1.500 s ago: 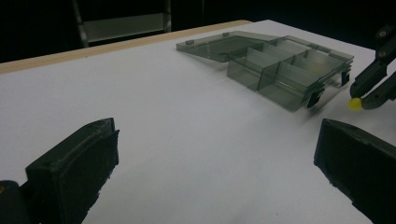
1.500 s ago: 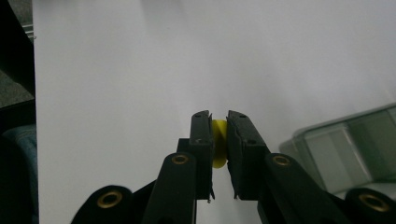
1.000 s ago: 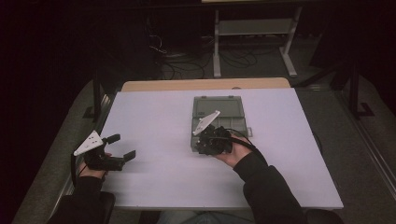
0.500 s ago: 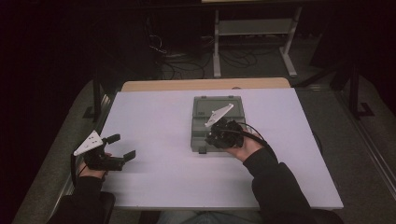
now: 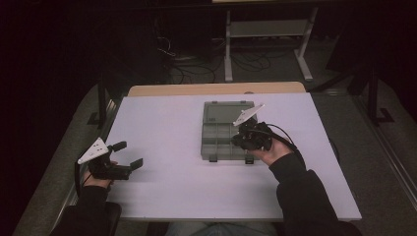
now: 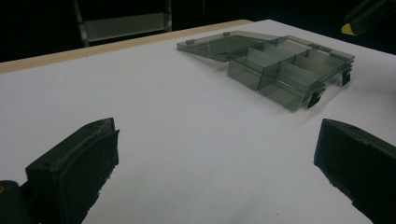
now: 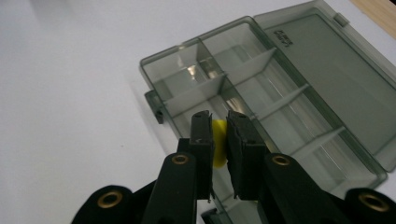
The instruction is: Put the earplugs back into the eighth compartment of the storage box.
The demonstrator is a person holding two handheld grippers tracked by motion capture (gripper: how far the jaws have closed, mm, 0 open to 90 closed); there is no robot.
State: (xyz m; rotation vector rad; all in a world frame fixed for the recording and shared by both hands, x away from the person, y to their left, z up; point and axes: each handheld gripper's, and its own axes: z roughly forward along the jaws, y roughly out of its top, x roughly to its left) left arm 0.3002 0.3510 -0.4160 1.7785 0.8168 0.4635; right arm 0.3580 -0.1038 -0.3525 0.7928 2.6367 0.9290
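White table (image 5: 162, 196) carries the whole setup, its surface bare apart from one grey translucent organizer box (image 5: 223, 132) set a little right of centre. The box lies open with the lid (image 5: 228, 109) folded flat on the far side and the latches (image 6: 327, 88) facing the person, so every compartment can be reached from above.

Right gripper (image 5: 248, 139) hangs over the box's near right compartments. In the right gripper view its jaws are pressed together on a small yellow piece (image 7: 218, 148), which sits between the pads just above a divider (image 7: 196, 95). Judgement: the piece is meant for one of these compartments (which one cannot be told yet), and the tight pinch fits something that small.

Left gripper (image 5: 129, 156) rests low at the table's near left edge, well apart from the box, jaws wide apart with nothing between them. It looks parked, probably kept clear so the right hand has room.
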